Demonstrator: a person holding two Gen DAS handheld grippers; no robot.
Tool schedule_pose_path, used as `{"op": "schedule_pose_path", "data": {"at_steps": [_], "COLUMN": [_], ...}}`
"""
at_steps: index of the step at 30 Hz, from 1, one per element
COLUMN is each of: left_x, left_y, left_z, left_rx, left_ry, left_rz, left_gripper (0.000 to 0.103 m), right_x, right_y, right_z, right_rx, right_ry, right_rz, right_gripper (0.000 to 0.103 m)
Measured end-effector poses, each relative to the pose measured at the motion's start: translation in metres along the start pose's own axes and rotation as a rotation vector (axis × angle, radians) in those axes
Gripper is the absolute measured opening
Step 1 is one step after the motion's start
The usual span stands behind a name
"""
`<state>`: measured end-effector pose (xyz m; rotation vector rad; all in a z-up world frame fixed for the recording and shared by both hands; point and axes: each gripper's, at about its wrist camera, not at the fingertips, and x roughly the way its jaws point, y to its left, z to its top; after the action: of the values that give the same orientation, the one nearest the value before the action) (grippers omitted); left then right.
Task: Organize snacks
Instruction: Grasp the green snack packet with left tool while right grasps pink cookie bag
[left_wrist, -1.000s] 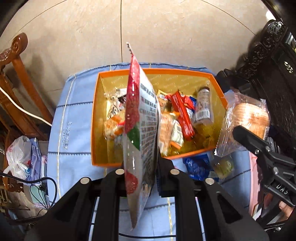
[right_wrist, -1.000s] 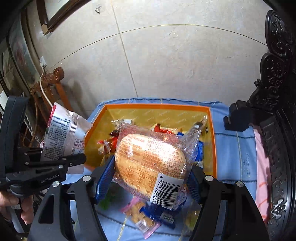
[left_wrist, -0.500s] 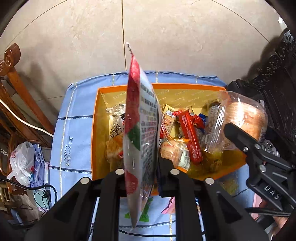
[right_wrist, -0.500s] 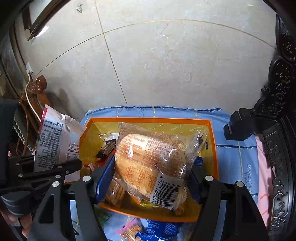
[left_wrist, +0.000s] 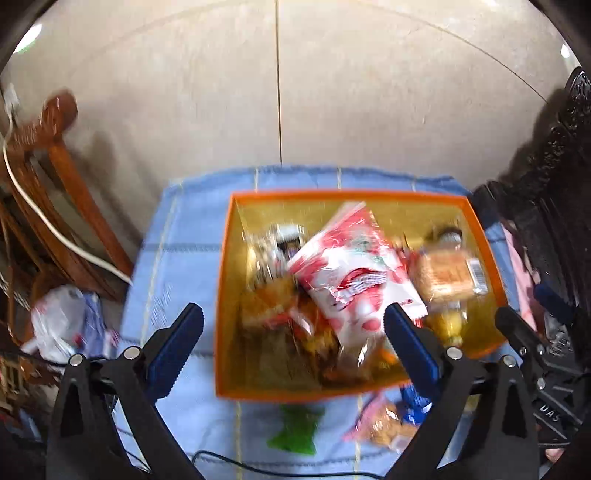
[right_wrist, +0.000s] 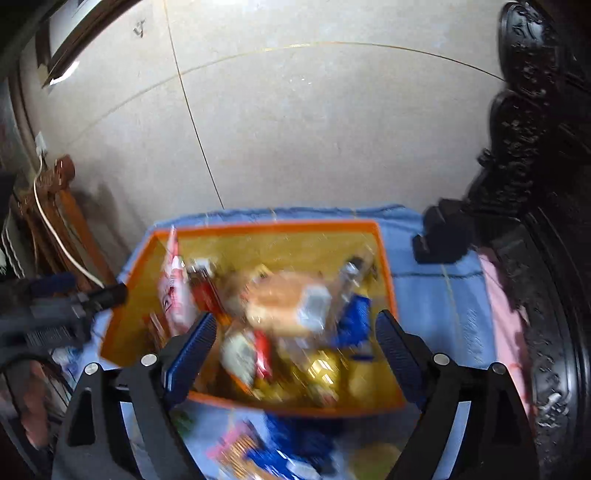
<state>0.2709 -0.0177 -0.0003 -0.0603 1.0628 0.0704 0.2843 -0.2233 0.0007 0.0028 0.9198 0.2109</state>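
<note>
An orange box (left_wrist: 226, 258) with a yellow inside stands on a blue cloth and holds several snacks. A red and white snack bag (left_wrist: 351, 273) lies in its middle, and it shows at the box's left side in the right wrist view (right_wrist: 173, 284). A wrapped bread bun (left_wrist: 443, 273) lies at the right of the box, also in the right wrist view (right_wrist: 284, 299). My left gripper (left_wrist: 295, 332) is open and empty above the box's near left. My right gripper (right_wrist: 295, 336) is open and empty above the box. Both views are blurred.
Loose snacks lie on the blue cloth (left_wrist: 177, 229) in front of the box: a green packet (left_wrist: 295, 428), a pink one (left_wrist: 384, 424) and blue ones (right_wrist: 291, 435). A wooden chair (left_wrist: 55, 184) stands left. Dark carved furniture (right_wrist: 535, 221) stands right. A tiled wall is behind.
Both grippers have opened. The red and white bag left my left gripper and the bread bun left my right gripper; both now lie in the orange box.
</note>
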Motion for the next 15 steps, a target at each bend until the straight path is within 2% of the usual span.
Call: {"op": "schedule_pose_path", "data": {"at_steps": [7, 15], "left_x": [0.013, 0.025], "left_y": [0.012, 0.024], "left_z": [-0.047, -0.098], "left_rx": [-0.004, 0.001], "left_ry": [0.092, 0.180], "left_rz": [0.018, 0.035], "left_gripper": [0.096, 0.096], "right_x": [-0.010, -0.018], "right_y": [-0.027, -0.026], "right_z": [-0.060, -0.115], "right_rx": [0.072, 0.114], "right_ry": [0.089, 0.183], "right_rz": [-0.006, 0.037], "right_gripper": [0.088, 0.089]}}
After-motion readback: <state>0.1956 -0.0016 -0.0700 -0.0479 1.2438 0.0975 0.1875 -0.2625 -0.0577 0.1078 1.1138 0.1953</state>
